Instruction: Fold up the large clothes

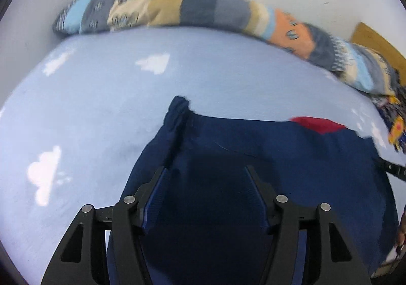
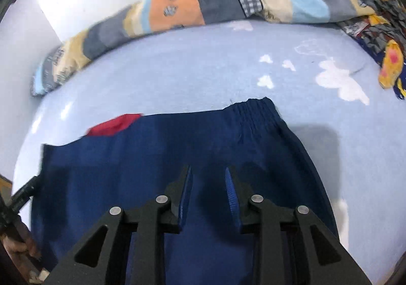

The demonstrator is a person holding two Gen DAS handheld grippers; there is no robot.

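So we've got our left gripper (image 1: 205, 170) spread wide and our right gripper (image 2: 208, 170) a bit narrower, both holding nothing, hovering over the navy garment (image 1: 253, 183) lying flat on the bed (image 1: 101, 97). A red patch (image 1: 318, 123) peeks out at its far edge. Beyond that, cloud-print sheet, then a patchwork quilt (image 1: 203, 8) along the wall.

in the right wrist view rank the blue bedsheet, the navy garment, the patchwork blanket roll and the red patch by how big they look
1. Blue bedsheet, or the navy garment: they look close, and the garment lies nearer the camera, so I won't rank them.
3. Patchwork blanket roll.
4. Red patch, clearly smallest.
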